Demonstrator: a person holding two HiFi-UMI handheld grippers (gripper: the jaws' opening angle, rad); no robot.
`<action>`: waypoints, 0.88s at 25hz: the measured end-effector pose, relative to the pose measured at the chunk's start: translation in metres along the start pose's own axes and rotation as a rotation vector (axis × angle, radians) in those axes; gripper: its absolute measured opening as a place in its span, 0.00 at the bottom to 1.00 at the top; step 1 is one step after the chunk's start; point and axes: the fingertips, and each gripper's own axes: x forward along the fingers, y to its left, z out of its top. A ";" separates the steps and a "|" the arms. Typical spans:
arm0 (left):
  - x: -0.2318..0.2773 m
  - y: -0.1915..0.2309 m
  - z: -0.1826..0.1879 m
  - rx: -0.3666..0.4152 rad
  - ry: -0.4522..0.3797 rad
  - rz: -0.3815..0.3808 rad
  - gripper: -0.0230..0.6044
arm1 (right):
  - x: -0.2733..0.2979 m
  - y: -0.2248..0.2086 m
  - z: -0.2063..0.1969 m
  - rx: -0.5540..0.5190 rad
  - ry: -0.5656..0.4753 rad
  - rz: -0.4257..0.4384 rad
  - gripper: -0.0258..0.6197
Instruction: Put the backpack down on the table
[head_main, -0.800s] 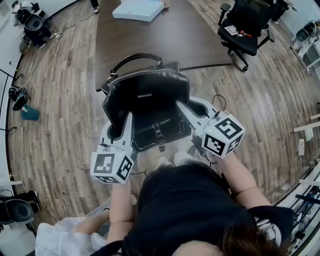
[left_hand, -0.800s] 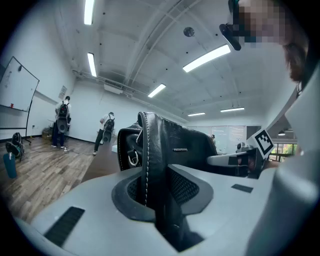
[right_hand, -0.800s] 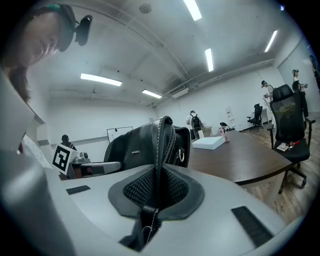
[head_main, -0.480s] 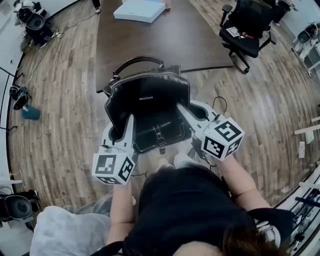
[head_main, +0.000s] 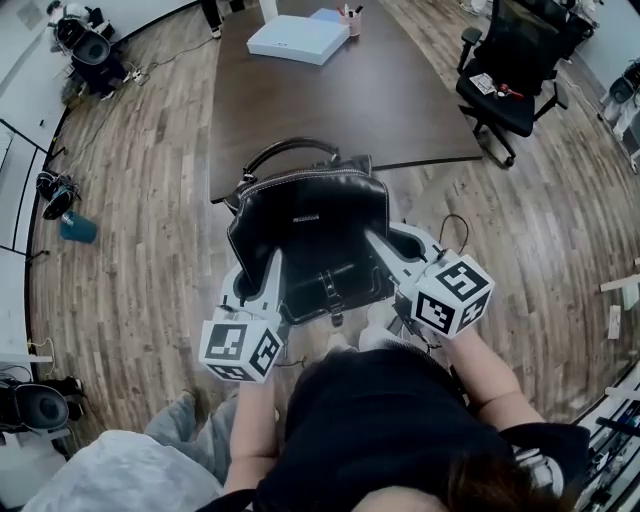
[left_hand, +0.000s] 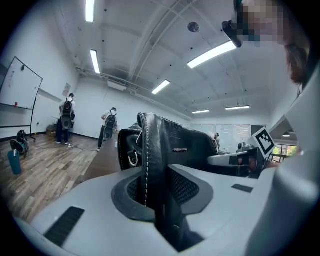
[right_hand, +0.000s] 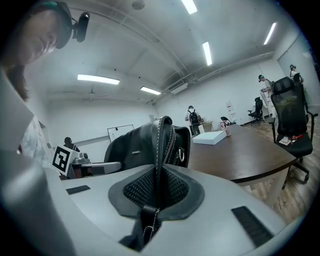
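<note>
Far end of table (head_main: 330, 110) off-frame

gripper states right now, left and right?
left gripper: closed, holding one side edge of the backpack.
right gripper: closed, holding the backpack's other side edge.

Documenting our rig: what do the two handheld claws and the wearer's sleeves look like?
The left claw and right claw: light grey shells, dark mesh pads. Each carries a white cube with black square markers. A thin black cable loops beside the right. Black short-sleeved top.
</note>
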 end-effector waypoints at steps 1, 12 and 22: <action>-0.001 0.002 0.001 -0.001 0.000 0.005 0.18 | 0.002 0.002 0.001 0.001 0.002 0.005 0.11; -0.033 0.032 0.006 0.020 -0.008 0.040 0.19 | 0.024 0.038 -0.004 0.013 0.019 0.048 0.11; -0.074 0.055 0.000 -0.006 -0.008 0.070 0.19 | 0.037 0.081 -0.016 -0.016 0.052 0.081 0.11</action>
